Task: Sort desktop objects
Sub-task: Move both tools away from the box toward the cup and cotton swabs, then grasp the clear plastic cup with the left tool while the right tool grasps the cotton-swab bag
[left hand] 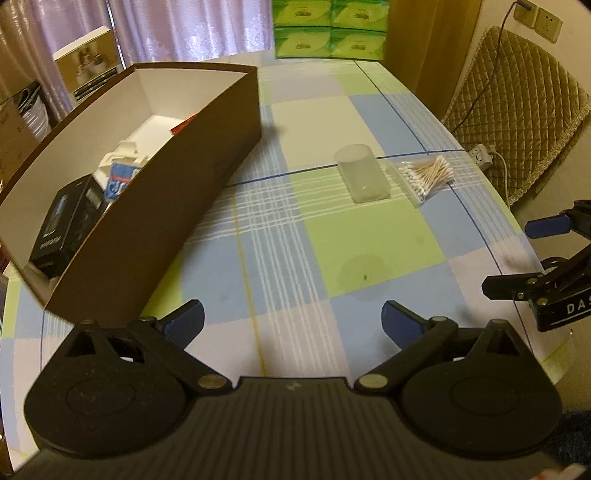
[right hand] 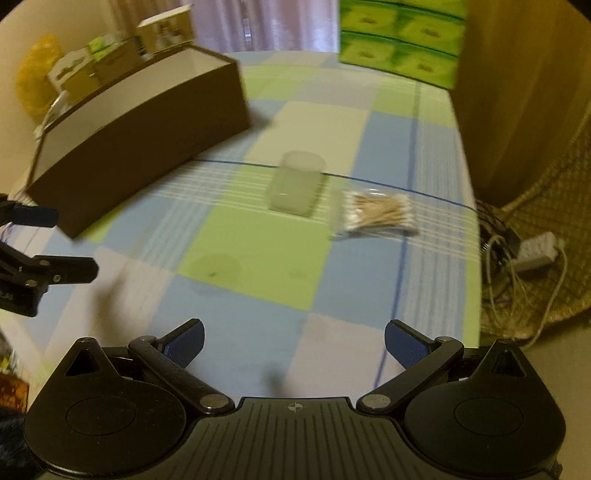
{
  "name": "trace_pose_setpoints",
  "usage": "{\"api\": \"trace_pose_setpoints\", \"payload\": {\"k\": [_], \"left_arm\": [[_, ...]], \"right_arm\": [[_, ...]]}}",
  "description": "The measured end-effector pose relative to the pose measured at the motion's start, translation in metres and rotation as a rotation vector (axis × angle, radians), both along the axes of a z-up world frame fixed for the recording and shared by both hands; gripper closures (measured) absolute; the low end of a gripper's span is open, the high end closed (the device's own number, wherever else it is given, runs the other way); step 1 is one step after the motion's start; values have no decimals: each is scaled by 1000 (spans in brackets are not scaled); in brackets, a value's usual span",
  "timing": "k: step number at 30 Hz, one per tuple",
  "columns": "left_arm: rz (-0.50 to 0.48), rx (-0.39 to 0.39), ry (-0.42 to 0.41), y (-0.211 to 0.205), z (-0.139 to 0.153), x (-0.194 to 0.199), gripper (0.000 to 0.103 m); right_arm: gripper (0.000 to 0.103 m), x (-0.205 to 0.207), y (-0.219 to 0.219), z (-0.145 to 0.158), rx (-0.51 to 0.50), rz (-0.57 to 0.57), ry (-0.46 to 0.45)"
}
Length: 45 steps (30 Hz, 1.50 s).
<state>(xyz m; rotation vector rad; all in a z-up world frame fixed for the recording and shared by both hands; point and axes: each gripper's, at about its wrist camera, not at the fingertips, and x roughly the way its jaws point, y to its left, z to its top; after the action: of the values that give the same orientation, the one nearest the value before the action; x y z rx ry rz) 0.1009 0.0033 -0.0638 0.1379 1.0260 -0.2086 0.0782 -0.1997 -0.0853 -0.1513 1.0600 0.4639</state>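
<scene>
A brown box (left hand: 207, 147) with a white inside stands at the table's left; it holds a black carton (left hand: 64, 225), a blue-and-white pack (left hand: 120, 181) and white items. A frosted plastic cup (left hand: 364, 171) lies on its side mid-table, with a clear bag of cotton swabs (left hand: 426, 175) just right of it. The right wrist view shows the same cup (right hand: 295, 186), swabs (right hand: 376, 214) and box (right hand: 147, 122). My left gripper (left hand: 293, 319) is open and empty above the near table. My right gripper (right hand: 294, 341) is open too, well short of the cup.
A checked tablecloth (left hand: 280, 258) covers the table. Green tissue packs (left hand: 328, 29) are stacked at the far edge. A quilted chair (left hand: 517, 110) and a power strip (left hand: 482, 157) with cables lie off the right side. Cartons (right hand: 110, 51) sit behind the box.
</scene>
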Motion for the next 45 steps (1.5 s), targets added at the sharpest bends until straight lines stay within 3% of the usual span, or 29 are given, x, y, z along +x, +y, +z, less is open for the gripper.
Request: {"api": "trace_pose_setpoints", "payload": {"k": [7, 20, 38, 45], "left_arm": [[-41, 8, -22, -19, -6, 28, 3], [-98, 22, -31, -52, -26, 84, 3], [-152, 47, -18, -82, -53, 143, 4], [-162, 54, -4, -85, -61, 155, 4]], "right_arm": [[2, 19, -15, -6, 9, -98, -47], [2, 66, -27, -16, 33, -162, -103], [2, 117, -23, -51, 62, -119, -120], [3, 130, -17, -67, 28, -70, -131]]}}
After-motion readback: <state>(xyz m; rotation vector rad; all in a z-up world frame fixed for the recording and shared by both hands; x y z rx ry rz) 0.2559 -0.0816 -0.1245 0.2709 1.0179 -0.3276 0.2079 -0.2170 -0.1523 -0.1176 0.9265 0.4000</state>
